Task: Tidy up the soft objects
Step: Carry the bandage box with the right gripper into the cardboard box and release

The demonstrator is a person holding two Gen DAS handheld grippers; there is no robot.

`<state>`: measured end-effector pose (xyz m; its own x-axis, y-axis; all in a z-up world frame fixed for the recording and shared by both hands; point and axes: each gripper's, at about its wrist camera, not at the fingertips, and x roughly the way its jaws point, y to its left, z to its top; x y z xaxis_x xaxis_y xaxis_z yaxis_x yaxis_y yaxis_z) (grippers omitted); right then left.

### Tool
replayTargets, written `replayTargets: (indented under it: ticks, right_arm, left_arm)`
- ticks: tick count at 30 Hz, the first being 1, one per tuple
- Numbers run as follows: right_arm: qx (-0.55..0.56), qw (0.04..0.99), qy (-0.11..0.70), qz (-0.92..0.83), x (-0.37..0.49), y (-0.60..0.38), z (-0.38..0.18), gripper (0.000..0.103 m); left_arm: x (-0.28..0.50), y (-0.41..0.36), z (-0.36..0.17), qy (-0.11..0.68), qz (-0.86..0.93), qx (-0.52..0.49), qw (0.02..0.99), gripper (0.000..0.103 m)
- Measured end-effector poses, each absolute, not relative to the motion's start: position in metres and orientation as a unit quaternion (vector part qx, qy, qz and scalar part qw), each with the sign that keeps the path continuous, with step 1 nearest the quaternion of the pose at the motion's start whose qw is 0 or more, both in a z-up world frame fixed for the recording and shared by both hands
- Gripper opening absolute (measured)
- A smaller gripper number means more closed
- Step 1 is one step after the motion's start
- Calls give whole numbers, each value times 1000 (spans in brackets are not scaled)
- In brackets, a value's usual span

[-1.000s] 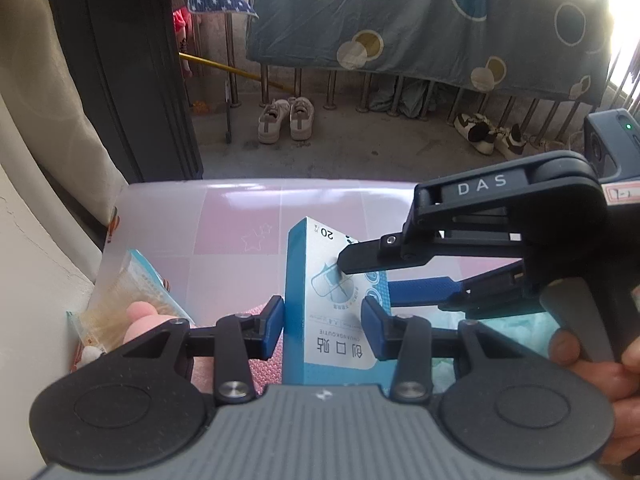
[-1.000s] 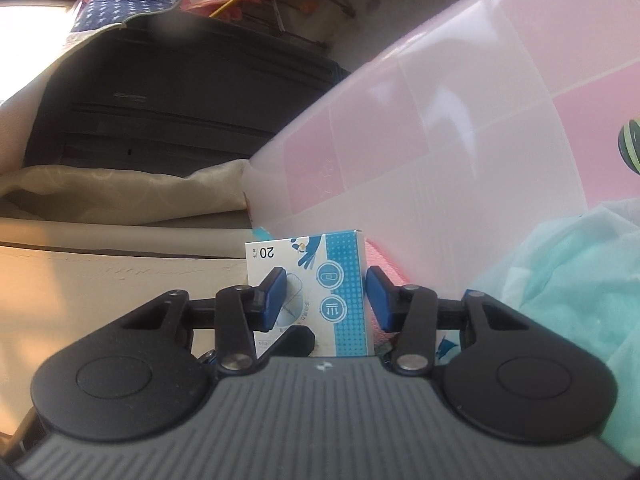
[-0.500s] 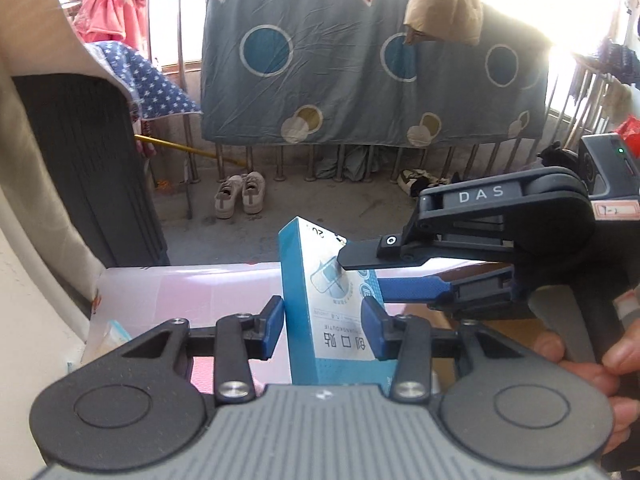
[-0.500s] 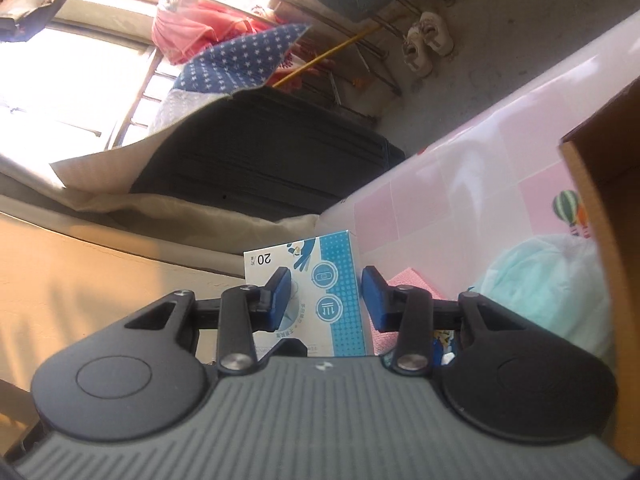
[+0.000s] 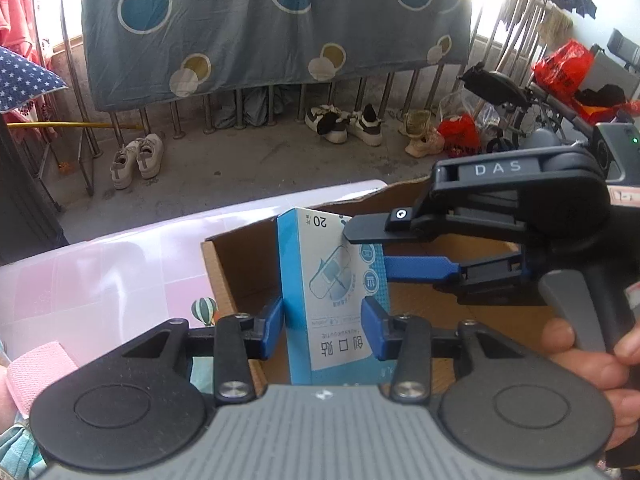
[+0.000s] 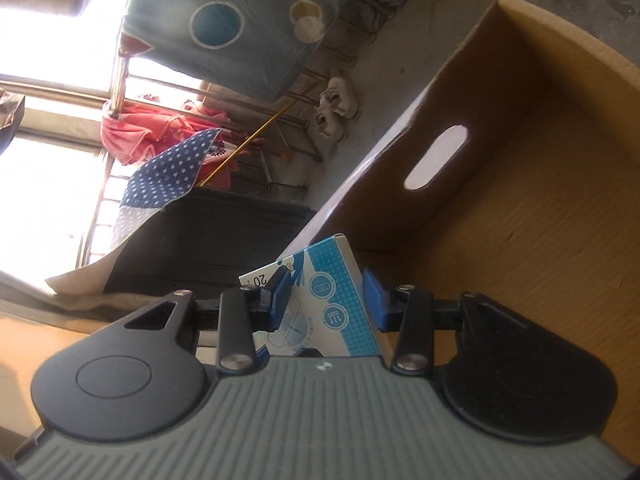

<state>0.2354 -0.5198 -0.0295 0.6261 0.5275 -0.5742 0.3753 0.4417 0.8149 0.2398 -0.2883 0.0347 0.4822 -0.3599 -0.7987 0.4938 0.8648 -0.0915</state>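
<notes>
Left wrist view: a blue plaster box (image 5: 332, 300) is gripped by the left gripper (image 5: 322, 322) and right gripper (image 5: 374, 246), above the cardboard box (image 5: 240, 264) at the tabletop (image 5: 100, 272) edge.

Right wrist view: the plaster box is clamped over the carton's interior; lowering and release seem to be called for next.

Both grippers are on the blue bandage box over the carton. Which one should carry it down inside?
Probably the right. The right gripper looks straight into the cardboard carton with the bandage box pinched. The left gripper clamps the box's lower end, nearer the carton's left wall.

Bright daylight, blown-out glare at upper corners, fisheye-bent edges, sharp focus
</notes>
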Motion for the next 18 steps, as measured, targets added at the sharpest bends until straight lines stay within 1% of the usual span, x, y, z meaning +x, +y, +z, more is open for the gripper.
replayTargets:
  ticks: [4,7,8,11,18]
  right_arm:
    - [528,727,437,52,256,-531,-64,40]
    - [527,722,446,46,272,-531,-87,40]
    - [529,718,451,45,274,-531,-95,40]
    - [531,712,458,38,276,-529,-110,40]
    - [517,718,467,-12,271,-530,-122,40]
  left_arm:
    - [255,-302,9,461,-242,95,849,45]
    - [261,-304,-2,460,-238,115,848,51]
    - [262,-305,-3,457,-235,119,849,51]
    - [264,-304,0,451,-237,125,851,51]
    - [256,-294,16,436,-240,122,859,53]
